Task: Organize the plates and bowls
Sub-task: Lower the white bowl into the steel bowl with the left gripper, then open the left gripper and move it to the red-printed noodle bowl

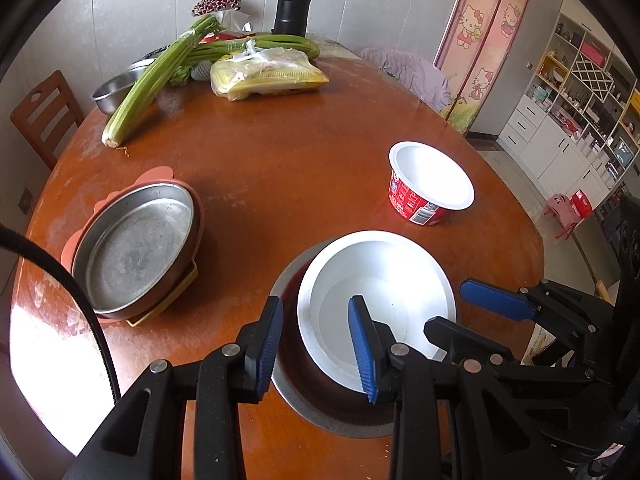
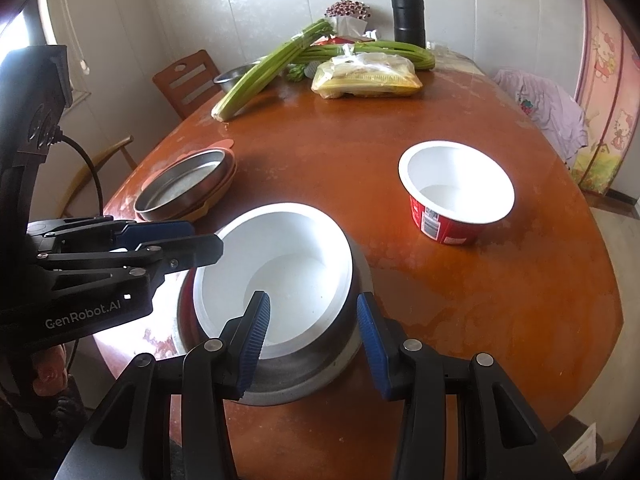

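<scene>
A white bowl (image 1: 380, 300) sits tilted inside a steel bowl (image 1: 296, 392) near the table's front edge; both also show in the right wrist view, the white bowl (image 2: 276, 268) inside the steel bowl (image 2: 304, 376). My left gripper (image 1: 316, 340) is open, its jaws astride the near-left rims. My right gripper (image 2: 312, 332) is open around the near-right rims and appears in the left wrist view (image 1: 472, 312). A red paper bowl (image 1: 430, 182) stands to the right. A steel pan (image 1: 136, 248) rests on flat plates (image 1: 160, 174) at the left.
Celery (image 1: 160, 76), a bag of noodles (image 1: 264, 74), a steel basin (image 1: 116, 90) and a black flask (image 1: 292, 4) crowd the table's far end. Wooden chairs (image 1: 44, 116) stand at the left. A cabinet (image 1: 576, 112) is at the right.
</scene>
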Demonstrator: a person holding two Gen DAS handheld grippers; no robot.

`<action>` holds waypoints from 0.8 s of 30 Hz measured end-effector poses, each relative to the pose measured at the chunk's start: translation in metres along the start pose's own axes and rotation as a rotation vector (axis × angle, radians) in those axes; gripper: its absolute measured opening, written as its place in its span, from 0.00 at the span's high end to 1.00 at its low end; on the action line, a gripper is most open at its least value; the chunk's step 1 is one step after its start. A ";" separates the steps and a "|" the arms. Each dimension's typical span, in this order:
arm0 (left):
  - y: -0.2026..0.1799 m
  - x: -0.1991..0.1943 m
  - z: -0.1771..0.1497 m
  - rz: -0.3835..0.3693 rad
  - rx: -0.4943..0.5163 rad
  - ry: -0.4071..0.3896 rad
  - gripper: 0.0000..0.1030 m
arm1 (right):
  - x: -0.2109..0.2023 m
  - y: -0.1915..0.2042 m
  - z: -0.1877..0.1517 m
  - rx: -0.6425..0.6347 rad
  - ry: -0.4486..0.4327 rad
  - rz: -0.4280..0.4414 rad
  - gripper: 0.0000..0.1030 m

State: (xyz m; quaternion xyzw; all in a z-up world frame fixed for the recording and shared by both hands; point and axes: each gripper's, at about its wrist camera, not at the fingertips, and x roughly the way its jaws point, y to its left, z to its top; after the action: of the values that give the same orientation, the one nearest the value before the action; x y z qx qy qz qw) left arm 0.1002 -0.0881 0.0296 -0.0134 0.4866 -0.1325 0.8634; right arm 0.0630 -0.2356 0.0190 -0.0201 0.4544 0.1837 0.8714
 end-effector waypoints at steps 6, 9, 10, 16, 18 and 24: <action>-0.004 -0.002 0.006 0.004 0.011 -0.008 0.65 | -0.004 -0.001 0.005 -0.002 -0.019 0.013 0.54; -0.005 -0.003 0.010 0.006 0.018 -0.014 0.65 | -0.007 -0.002 0.008 -0.005 -0.030 0.007 0.54; -0.006 -0.003 0.012 0.005 0.022 -0.017 0.65 | -0.007 -0.003 0.009 -0.003 -0.034 0.003 0.54; -0.011 -0.006 0.025 0.003 0.029 -0.036 0.64 | -0.015 -0.012 0.017 0.014 -0.071 -0.010 0.52; -0.013 -0.006 0.028 0.003 0.034 -0.039 0.64 | -0.018 -0.015 0.020 0.016 -0.081 -0.015 0.50; -0.021 -0.006 0.039 0.005 0.059 -0.054 0.62 | -0.026 -0.023 0.028 0.028 -0.111 -0.026 0.49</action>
State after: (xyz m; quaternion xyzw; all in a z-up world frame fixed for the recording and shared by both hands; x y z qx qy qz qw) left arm 0.1259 -0.1115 0.0582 0.0095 0.4589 -0.1443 0.8767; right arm 0.0794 -0.2591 0.0527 -0.0036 0.4074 0.1668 0.8979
